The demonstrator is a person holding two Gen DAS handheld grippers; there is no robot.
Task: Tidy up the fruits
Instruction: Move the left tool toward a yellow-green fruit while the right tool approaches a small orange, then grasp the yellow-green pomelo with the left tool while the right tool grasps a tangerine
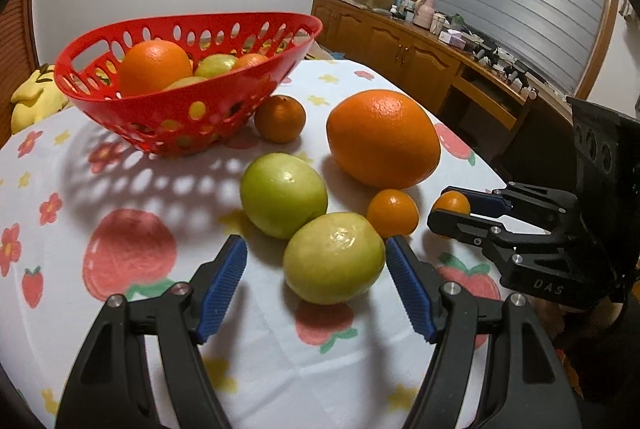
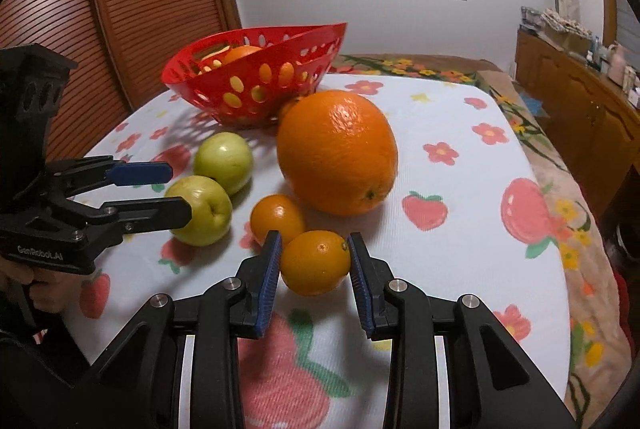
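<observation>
Right tool clamped on mandarin, left tool wide around pear; risk: round fruit slipping from pads.

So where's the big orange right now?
On the floral tablecloth right of center in both wrist views, the big orange sits just in front of the red basket.

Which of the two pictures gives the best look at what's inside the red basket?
The left wrist view: it looks over the basket rim at an orange and green fruit inside. The right wrist view sees the basket side-on, with only orange glimpses.
</observation>
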